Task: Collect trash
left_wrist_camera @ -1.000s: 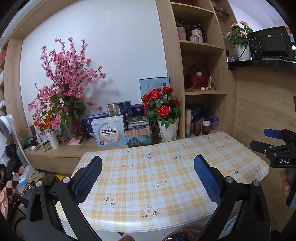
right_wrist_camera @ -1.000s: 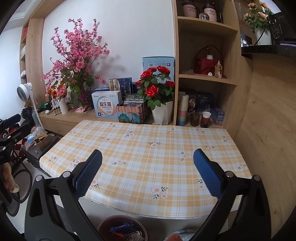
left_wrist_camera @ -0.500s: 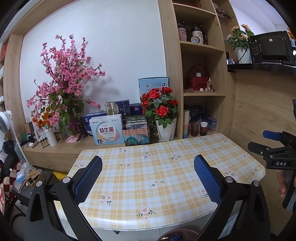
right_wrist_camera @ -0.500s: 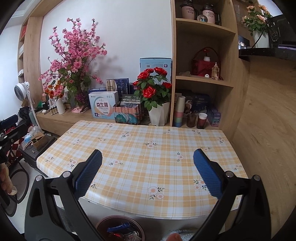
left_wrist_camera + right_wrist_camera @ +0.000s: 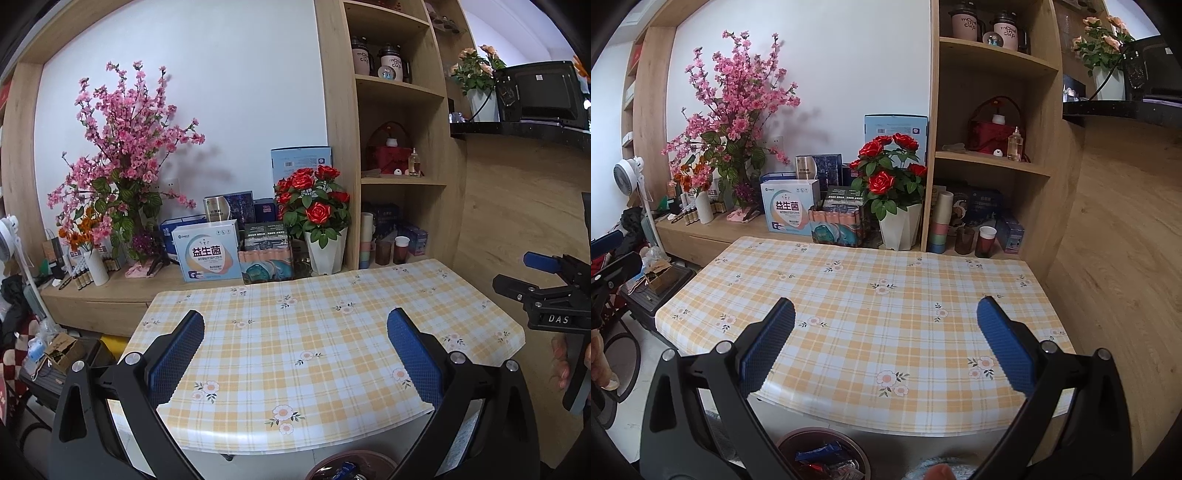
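A table with a yellow plaid, flower-print cloth [image 5: 306, 332] [image 5: 871, 306] fills both views, with nothing lying on it. A round brown trash bin [image 5: 822, 456] [image 5: 351, 466] sits on the floor below the table's near edge and holds blue and red wrappers. My left gripper [image 5: 295, 350] is open above the near half of the table, its blue pads wide apart. My right gripper [image 5: 885, 347] is open too, nothing between its fingers. The right gripper also shows at the right edge of the left wrist view [image 5: 546, 291].
Behind the table a low wooden ledge carries a white pot of red roses [image 5: 894, 192], product boxes [image 5: 790, 206], a pink blossom arrangement [image 5: 735, 110] and stacked cups [image 5: 942, 225]. Wooden shelves [image 5: 993, 162] rise at the right. A fan [image 5: 628, 173] and clutter stand at the left.
Both views have drawn back and risen slightly, so the table looks a bit farther and the bin shows more. Both grippers stay open.
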Demonstrator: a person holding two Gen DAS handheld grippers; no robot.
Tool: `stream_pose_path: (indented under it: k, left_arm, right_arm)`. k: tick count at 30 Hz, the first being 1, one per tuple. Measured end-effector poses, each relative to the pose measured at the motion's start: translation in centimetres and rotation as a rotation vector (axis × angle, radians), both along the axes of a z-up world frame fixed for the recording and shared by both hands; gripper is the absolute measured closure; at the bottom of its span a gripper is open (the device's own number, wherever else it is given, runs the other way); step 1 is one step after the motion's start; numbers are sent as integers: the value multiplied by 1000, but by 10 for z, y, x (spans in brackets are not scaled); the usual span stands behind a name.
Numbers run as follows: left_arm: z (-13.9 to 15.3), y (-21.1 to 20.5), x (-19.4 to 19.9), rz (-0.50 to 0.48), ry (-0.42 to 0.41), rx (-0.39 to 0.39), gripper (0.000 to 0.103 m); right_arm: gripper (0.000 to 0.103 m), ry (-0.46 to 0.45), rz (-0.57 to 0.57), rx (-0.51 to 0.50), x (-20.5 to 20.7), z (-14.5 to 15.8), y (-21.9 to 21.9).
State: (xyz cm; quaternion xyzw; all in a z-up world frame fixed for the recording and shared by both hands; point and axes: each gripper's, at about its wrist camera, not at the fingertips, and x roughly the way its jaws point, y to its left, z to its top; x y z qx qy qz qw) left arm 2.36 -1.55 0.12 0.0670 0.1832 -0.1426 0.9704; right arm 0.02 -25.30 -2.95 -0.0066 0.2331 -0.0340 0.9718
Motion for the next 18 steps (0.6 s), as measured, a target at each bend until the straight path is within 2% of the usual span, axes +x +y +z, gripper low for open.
stream_pose_path:
  k: [18]
  left_arm:
    - [-5, -7, -1, -15, 4, 29, 6]
  right_arm:
    - [6, 3, 0, -3, 0, -2, -1]
